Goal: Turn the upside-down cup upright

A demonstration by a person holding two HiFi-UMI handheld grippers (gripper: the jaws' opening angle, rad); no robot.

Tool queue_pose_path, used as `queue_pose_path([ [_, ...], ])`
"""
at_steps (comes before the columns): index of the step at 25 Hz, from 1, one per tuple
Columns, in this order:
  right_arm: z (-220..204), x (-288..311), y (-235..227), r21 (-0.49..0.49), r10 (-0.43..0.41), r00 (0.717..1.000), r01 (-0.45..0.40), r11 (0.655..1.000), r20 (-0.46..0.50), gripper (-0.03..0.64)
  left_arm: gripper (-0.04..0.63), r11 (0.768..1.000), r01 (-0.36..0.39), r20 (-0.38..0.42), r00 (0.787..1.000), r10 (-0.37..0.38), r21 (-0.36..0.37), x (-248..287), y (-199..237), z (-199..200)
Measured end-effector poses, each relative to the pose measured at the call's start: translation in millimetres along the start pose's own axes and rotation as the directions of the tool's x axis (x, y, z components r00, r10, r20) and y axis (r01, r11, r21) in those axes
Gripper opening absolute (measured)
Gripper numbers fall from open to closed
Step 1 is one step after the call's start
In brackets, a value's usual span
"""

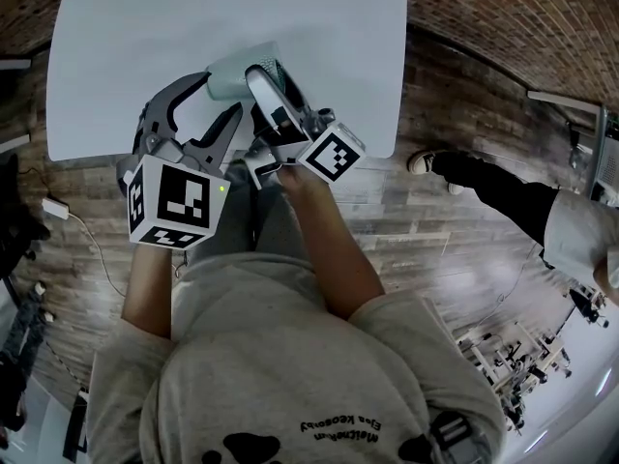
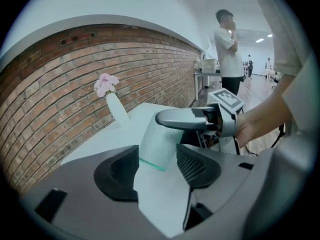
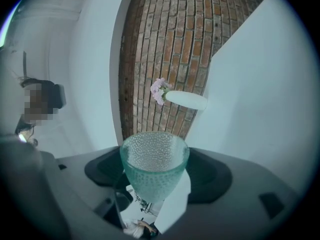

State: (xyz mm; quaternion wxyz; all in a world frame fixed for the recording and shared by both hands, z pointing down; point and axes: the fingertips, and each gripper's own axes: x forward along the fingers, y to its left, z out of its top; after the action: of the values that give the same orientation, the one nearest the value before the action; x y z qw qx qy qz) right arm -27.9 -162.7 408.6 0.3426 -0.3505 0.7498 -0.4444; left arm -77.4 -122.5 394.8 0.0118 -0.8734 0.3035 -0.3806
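Over the white surface's (image 1: 193, 27) near edge, the pebbled green cup (image 3: 154, 159) sits clamped in the right gripper (image 3: 156, 176). The left gripper (image 2: 159, 170) gapes either side of it. A flower vase (image 2: 116, 109) stands by the brick wall (image 2: 65, 84). Shirt print is unreadable.

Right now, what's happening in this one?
A person holds a gripper in each hand over a white table. The right claw is clamped on a dimpled green glass cup near the table's front edge. The left claw has its jaws apart around the same cup, not pressing it. The cup is not yet set down upright.
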Motion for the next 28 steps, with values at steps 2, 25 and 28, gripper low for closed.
queue_pose_path([
  [2,0,-2,0,0.004,0.0,1.0,0.0,1.0,-0.004,0.376,0.269,0.999,0.017,-0.039,0.999,-0.015,0.047,7,-1,-7],
  [25,-4,-1,1,0.042,0.023,0.999,-0.021,0.999,-0.032,0.376,0.327,0.973,0.135,-0.122,0.986,-0.113,0.19,50,-8,-20],
  [28,-4,-2,0,0.031,0.02,0.999,-0.019,0.999,-0.043,0.377,0.325,0.973,0.138,-0.119,0.986,-0.118,0.186,52,-9,-22],
])
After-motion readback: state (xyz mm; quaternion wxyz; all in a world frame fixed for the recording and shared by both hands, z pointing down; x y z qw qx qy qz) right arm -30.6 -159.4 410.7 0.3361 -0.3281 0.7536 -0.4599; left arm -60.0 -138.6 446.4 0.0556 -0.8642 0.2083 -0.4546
